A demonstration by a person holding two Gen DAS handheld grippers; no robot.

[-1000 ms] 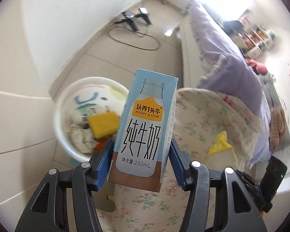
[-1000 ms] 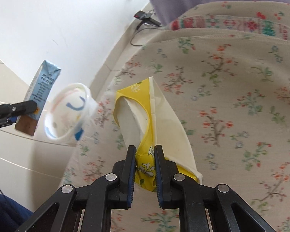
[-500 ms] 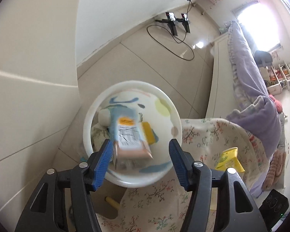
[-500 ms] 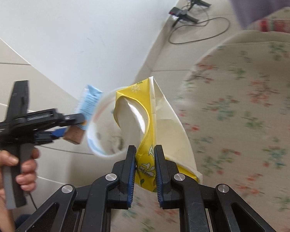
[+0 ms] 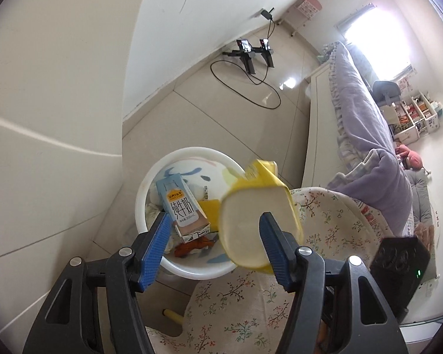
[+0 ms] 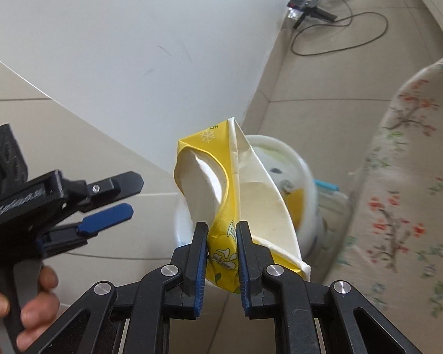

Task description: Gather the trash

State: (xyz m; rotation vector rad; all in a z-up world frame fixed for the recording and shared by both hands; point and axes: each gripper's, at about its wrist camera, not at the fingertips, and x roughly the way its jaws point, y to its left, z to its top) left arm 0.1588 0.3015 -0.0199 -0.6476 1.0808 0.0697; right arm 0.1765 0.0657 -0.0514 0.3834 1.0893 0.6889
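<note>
A white trash bin stands on the floor beside the table. A blue milk carton lies inside it on other trash. My left gripper is open and empty above the bin. My right gripper is shut on a crumpled yellow and white paper wrapper and holds it over the bin. The wrapper also shows in the left wrist view, just past my left fingers. My left gripper shows in the right wrist view, to the left of the wrapper.
A round table with a floral cloth lies to the right of the bin. A black device rests on it. A bed with a purple cover is behind. Black stands and a cable lie on the floor by the wall.
My left gripper opened and the milk carton dropped into the bin. My right gripper carried the yellow wrapper from the table to above the bin.
</note>
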